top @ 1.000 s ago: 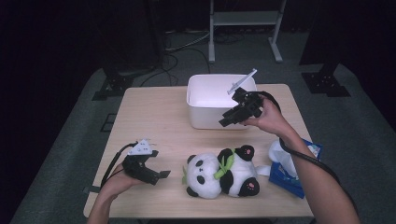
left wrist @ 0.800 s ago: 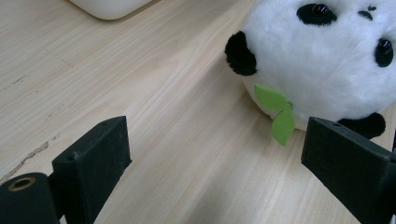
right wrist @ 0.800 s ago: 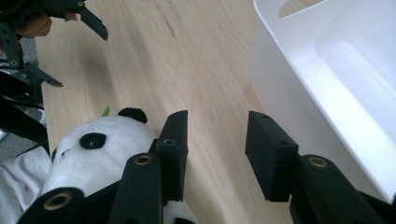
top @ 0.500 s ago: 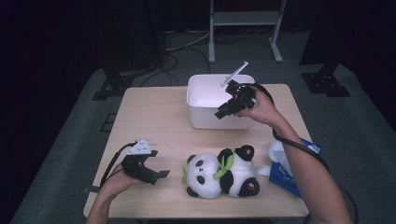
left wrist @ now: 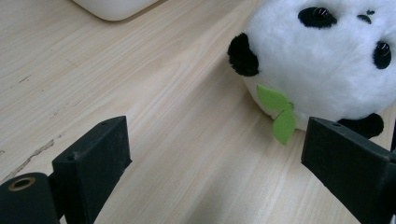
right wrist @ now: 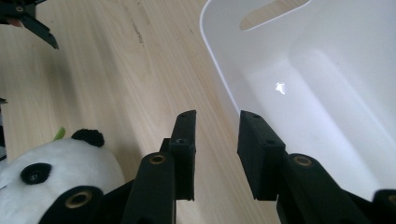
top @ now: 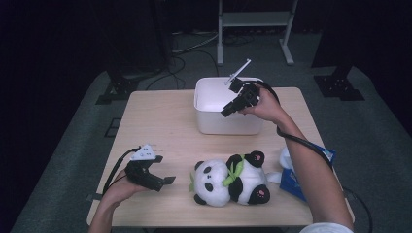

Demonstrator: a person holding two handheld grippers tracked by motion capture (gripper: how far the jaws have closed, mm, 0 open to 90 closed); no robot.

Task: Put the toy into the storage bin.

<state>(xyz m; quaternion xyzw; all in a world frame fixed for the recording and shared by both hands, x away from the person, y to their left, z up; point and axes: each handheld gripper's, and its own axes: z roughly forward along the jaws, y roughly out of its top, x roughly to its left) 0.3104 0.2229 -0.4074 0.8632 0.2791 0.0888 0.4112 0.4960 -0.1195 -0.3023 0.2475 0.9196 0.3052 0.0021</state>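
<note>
Since a second ago I've carried the right gripper [top: 232, 106] over the white bin [top: 210, 98], jaws slightly apart, seemingly empty. Left gripper [top: 163, 182] stays beside the panda [top: 228, 179], jaws wide apart.

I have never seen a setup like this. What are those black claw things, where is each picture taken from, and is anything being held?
A person sits at a wooden table holding a hand-held two-jaw gripper in each hand. The high view looks down from above; each of the other two pictures comes from a camera riding on one gripper, looking along its black jaws. The left gripper rests near the table's front edge, jaws wide apart, beside a toy panda. The right gripper hangs over the rim of a white tub, jaws slightly apart with nothing between them. A blue packet lies by the right forearm. Neither gripper holds anything.
</note>
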